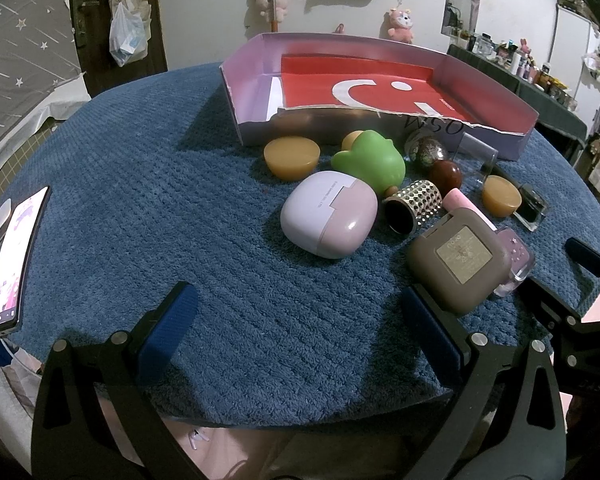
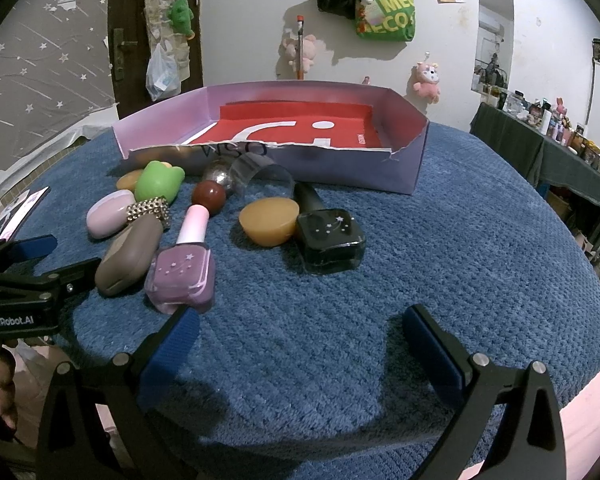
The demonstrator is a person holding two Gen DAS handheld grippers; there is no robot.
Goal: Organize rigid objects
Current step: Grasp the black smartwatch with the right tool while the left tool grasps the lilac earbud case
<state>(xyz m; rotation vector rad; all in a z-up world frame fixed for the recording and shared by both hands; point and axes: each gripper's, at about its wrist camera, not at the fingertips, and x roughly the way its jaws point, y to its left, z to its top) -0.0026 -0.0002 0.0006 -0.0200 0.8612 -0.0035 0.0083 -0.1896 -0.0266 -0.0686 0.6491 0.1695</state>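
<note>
Small rigid objects lie clustered on a blue mat in front of a shallow lilac box (image 1: 256, 80) (image 2: 356, 168) with a red floor. Among them are a pink earbud case (image 1: 328, 214) (image 2: 108, 212), a green frog toy (image 1: 370, 162) (image 2: 158, 180), amber pucks (image 1: 292, 158) (image 2: 268, 220), a perforated metal ring (image 1: 414, 206), a brown case (image 1: 452, 260) (image 2: 130, 256), a purple polish bottle (image 2: 182, 276) and a black polish bottle (image 2: 330, 240). My left gripper (image 1: 300, 328) is open, short of the pile. My right gripper (image 2: 300, 340) is open too, its left pad by the purple bottle.
A lit phone (image 1: 16, 260) (image 2: 24, 208) lies at the mat's left edge. A red-brown ball (image 2: 209, 196), a silver ball (image 2: 218, 174) and a tipped clear cup (image 2: 266, 174) rest against the box front. Bare mat (image 2: 460, 240) spreads to the right. A cluttered shelf (image 2: 560, 128) stands far right.
</note>
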